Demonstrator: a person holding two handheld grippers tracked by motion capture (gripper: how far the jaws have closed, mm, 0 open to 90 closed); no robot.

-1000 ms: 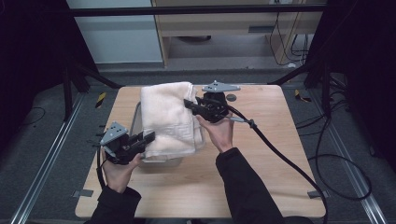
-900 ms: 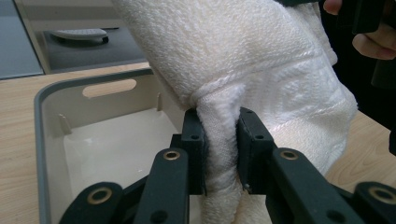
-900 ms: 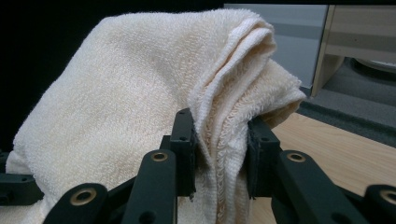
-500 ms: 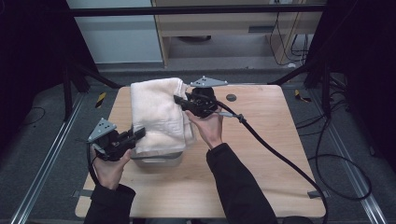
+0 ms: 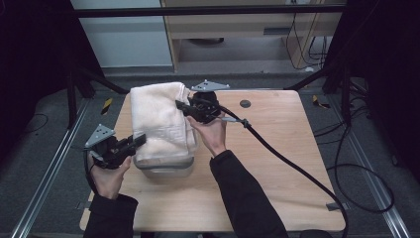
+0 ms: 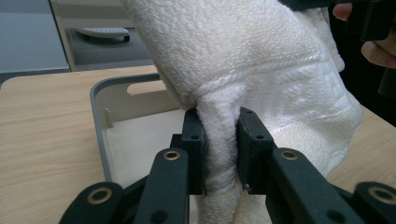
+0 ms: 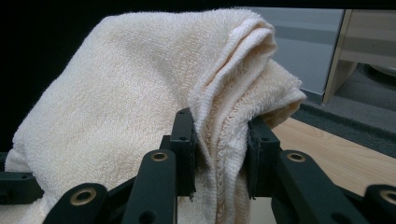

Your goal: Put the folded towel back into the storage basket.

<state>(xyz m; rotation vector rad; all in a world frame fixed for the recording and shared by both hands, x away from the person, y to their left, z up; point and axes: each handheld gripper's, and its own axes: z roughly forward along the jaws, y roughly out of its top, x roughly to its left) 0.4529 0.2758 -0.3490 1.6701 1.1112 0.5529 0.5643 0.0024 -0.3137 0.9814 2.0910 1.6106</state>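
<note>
One cream terry towel [image 5: 161,121], folded and looped, frame centre over grey rounded plastic bin [image 5: 166,166]; left gripper [image 6: 220,144] and right gripper [image 7: 219,149] each pinch a thick fold.

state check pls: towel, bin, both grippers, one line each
towel: folded, cream, lifted over the bin, pinched at two edges
bin: grey, lidless, upright on the table, a pale layer inside
left gripper: shut on a fold of the towel
right gripper: shut on bunched towel edges
table: wooden, bears the bin
</note>
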